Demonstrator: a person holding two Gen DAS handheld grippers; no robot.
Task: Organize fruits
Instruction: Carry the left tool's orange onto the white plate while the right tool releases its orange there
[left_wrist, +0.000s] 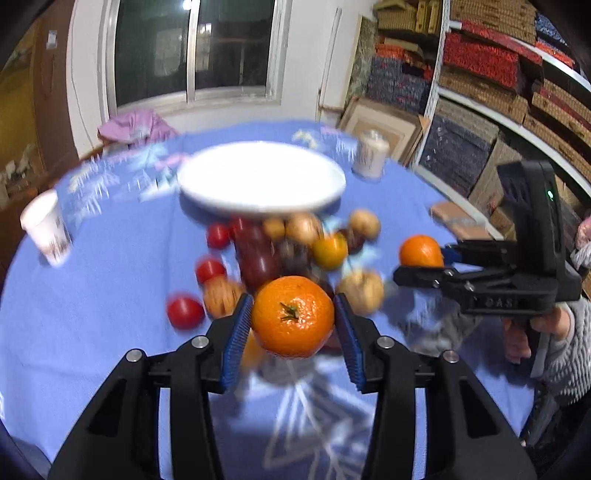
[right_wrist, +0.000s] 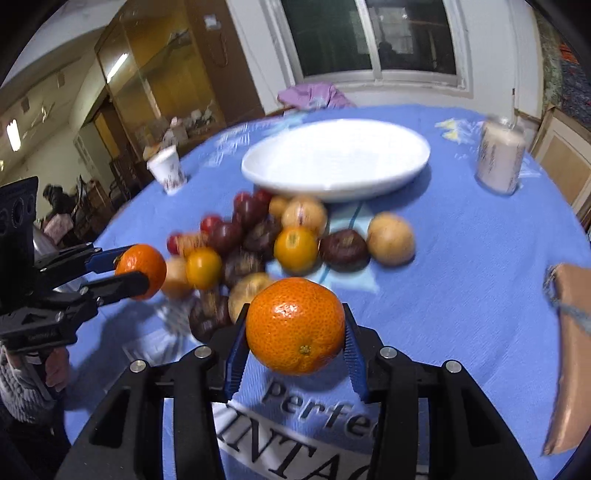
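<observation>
Jaws on both sides are clamped on fruit right now: the left gripper (left_wrist: 293, 319) is squeezing an orange (left_wrist: 293, 316) stem-side up between its blue pads, and the right gripper (right_wrist: 295, 326) has its own second orange (right_wrist: 295, 325) pinched the same way. Both oranges are off the cloth, hanging above the near side of the fruit pile (right_wrist: 266, 240). That pile sits mid-desk on a blue tablecloth (right_wrist: 461, 277): dark red plums, small red tomatoes, tan pears or apples, plus a couple of yellow-orange citrus, all bunched together and touching. Just behind it is a big white plate (right_wrist: 336, 158) with nothing on it that I can see. One paper cup (right_wrist: 168, 171) stands off to the left of the plate, and a pale jar-like container (right_wrist: 500, 160) stands to the right. Background is pretty blurry, so the smaller fruits are hard to name for sure.
</observation>
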